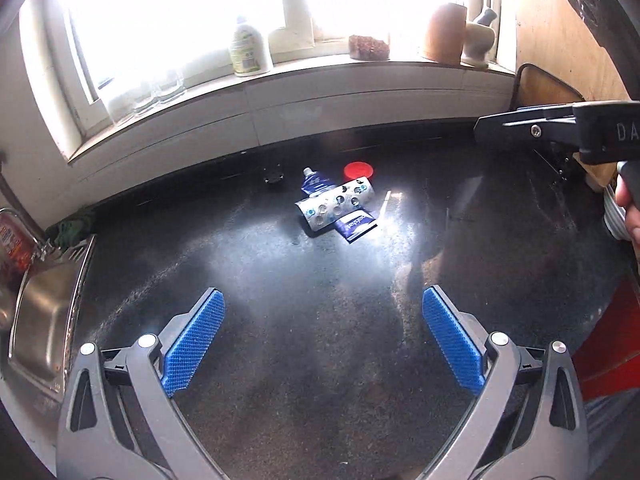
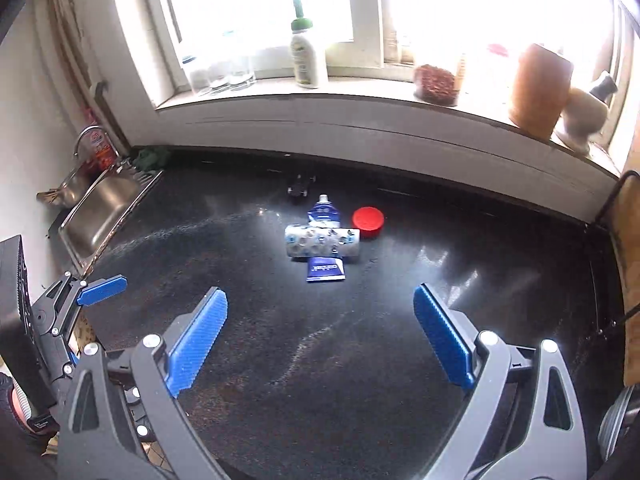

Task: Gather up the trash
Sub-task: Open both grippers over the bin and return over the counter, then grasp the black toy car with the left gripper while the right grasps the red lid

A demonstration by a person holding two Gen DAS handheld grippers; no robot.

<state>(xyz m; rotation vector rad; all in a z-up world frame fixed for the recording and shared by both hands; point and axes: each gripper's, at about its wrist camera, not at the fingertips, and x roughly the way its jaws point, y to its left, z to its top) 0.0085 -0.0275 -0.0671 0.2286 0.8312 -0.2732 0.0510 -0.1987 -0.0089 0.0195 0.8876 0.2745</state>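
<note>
Trash lies in a small pile on the dark countertop [image 1: 280, 280]. A silver blister pack [image 1: 335, 203] [image 2: 322, 243] lies across a squeezed blue tube [image 1: 316, 182] [image 2: 325, 212]. A red lid [image 1: 359, 171] [image 2: 368, 221] sits beside them, and a thin stick [image 1: 385, 205] lies to the right in the left wrist view. A small black object [image 1: 273, 176] [image 2: 301, 189] sits behind. My left gripper [image 1: 323, 300] is open and empty, well short of the pile. My right gripper [image 2: 320, 300] is open and empty, also short of it.
A steel sink [image 1: 40, 312] [image 2: 100, 208] is at the left. The windowsill holds a white bottle [image 2: 307, 60], glasses [image 2: 224, 74], a jar [image 2: 435, 84], a terracotta pot [image 2: 538, 90] and a mortar [image 2: 584, 114]. A wooden board [image 2: 630, 280] stands at the right.
</note>
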